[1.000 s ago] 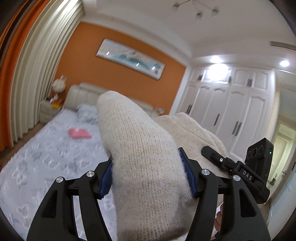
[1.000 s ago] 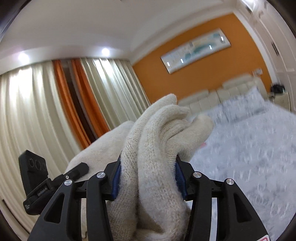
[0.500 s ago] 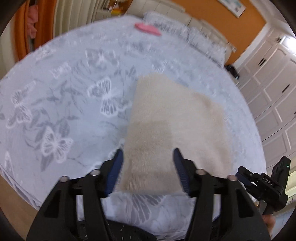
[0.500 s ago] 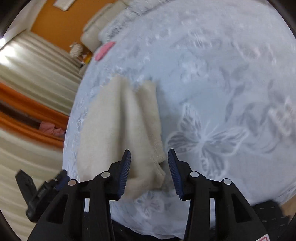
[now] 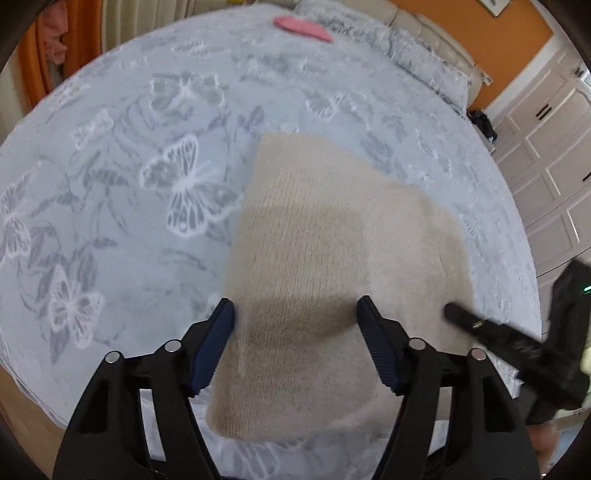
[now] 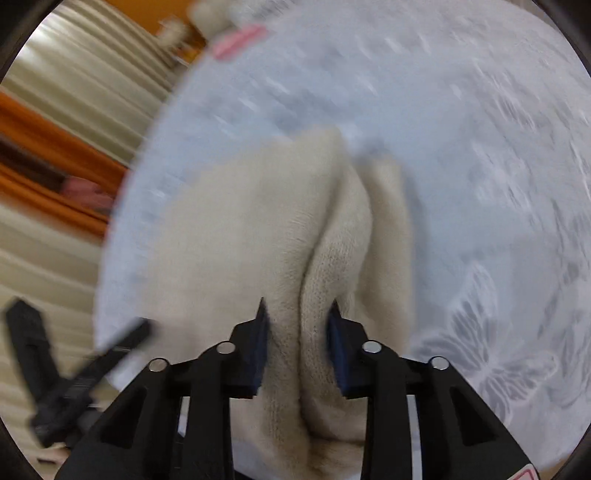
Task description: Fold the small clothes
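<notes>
- Cream knitted garment (image 5: 332, 266) lies flat on pale blue butterfly-print bed cover (image 5: 122, 192), near the bed's front edge.
- Left hand-held gripper (image 5: 295, 317): jaws spread apart above the garment's near part, gripping nothing.
- Right hand-held gripper (image 6: 297, 321): jaws pinched on a raised fold of the garment.
- Pink cloth (image 5: 303, 27) lies well apart, near the pillows.

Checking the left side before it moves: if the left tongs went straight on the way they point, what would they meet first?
Most likely the cream knit garment, which lies flat on the butterfly-print bedspread and fills the gap between the open left tongs. Depth is unclear, so how close they are is uncertain.
</notes>
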Available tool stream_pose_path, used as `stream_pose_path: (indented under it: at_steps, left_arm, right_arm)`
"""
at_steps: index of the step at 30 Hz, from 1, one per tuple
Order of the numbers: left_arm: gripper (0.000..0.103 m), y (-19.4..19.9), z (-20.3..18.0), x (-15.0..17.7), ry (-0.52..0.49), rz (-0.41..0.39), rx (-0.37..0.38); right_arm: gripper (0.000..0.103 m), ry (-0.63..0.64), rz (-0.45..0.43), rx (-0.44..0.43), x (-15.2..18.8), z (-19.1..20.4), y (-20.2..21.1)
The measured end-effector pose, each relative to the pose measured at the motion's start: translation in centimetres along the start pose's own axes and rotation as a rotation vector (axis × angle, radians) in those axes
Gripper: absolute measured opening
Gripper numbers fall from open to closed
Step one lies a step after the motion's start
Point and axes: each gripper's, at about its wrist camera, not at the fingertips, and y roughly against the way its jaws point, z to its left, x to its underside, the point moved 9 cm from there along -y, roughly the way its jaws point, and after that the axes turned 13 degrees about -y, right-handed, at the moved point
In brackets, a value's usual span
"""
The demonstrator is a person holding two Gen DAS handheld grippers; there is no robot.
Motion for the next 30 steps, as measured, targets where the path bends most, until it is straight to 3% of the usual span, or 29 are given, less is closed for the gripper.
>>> stream_pose_path:
  at_steps: [4,6,8,9,11,12,13,14,16,17,18,19,21,22,24,26,27,28,30]
  left_arm:
    - [0.066,0.8,0.1,-0.4,-0.037,-0.028,-0.015]
    - [0.068,0.1,0.4,-0.2,-0.036,-0.009,-0.035]
    - [0.068,-0.4,0.9,0.1,0.007,0.011,-0.014]
    - [0.071,-0.4,1.0,-0.1,0.024,0.008,-0.006]
    - [0.081,0.3,2.1,-0.5,0.070,-0.031,-0.007]
    - [0.087,0.4,2.5,-0.7,0.083,-0.041,-0.010]
    - [0.088,0.2,3.0,-0.8,0.095,-0.042,-0.014]
    - [0.088,-0.4,3.5,-0.7,0.117,-0.026,-0.011]
    - [0.088,-2.3,3.8,-0.4,0.161,0.033,0.029]
    - [0.088,-3.4,3.8,-0.1,0.191,0.054,0.074]
    - [0.079,-3.9,3.7,0.0,0.211,0.065,0.107]
    - [0.066,-4.2,3.3,-0.2,0.227,0.068,0.166]
    - [0.041,-3.3,3.0,-1.1,0.216,0.048,0.161]
    - [0.037,-1.8,2.5,-2.2,0.190,0.010,0.164]
    - [0.026,0.3,1.9,-3.5,0.149,-0.054,0.180]
    - [0.027,2.0,1.6,-4.6,0.111,-0.114,0.173]
    - [0.029,1.7,1.6,-4.6,0.100,-0.107,0.149]
    - [0.032,0.8,1.7,-4.3,0.083,-0.078,0.121]
    - [0.040,-2.5,1.6,-2.5,0.028,0.032,0.064]
  right_arm:
    - [0.025,0.138,-0.119,-0.065,-1.2,3.7,4.0]
    - [0.029,0.140,-0.078,0.015,-1.4,1.3,1.6]
    - [0.031,0.090,0.049,0.170,-0.6,-3.0,-2.1]
    - [0.033,0.051,0.059,0.142,-0.3,-3.8,-2.2]
    - [0.061,-0.011,-0.026,0.088,-1.0,-4.0,-0.4]
    - [0.083,-0.025,-0.071,0.113,-1.5,-4.2,0.3]
    - [0.088,-0.034,-0.114,0.138,-2.0,-4.5,0.7]
    - [0.088,-0.036,-0.120,0.137,-2.2,-4.6,0.5]
    - [0.085,-0.069,-0.032,0.115,-2.0,-4.9,-1.6]
    - [0.076,-0.113,0.036,0.080,-1.3,-5.2,-3.2]
    - [0.054,-0.150,0.090,0.025,-0.6,-5.1,-4.4]
    - [0.044,-0.163,0.095,0.020,-0.6,-5.0,-4.5]
    - [0.035,-0.134,0.032,-0.024,-1.4,-3.2,-2.8]
    - [0.030,-0.112,-0.003,-0.071,-1.9,-1.7,-1.2]
    - [0.028,-0.064,-0.059,-0.108,-2.6,0.3,1.0]
    - [0.029,-0.029,-0.106,-0.115,-3.3,0.8,2.0]
    - [0.036,-0.029,-0.101,-0.094,-3.5,0.1,1.2]
    - [0.039,-0.030,-0.064,-0.060,-3.2,-0.9,-0.3]
    - [0.047,-0.033,0.039,0.137,-2.0,-4.7,-4.4]
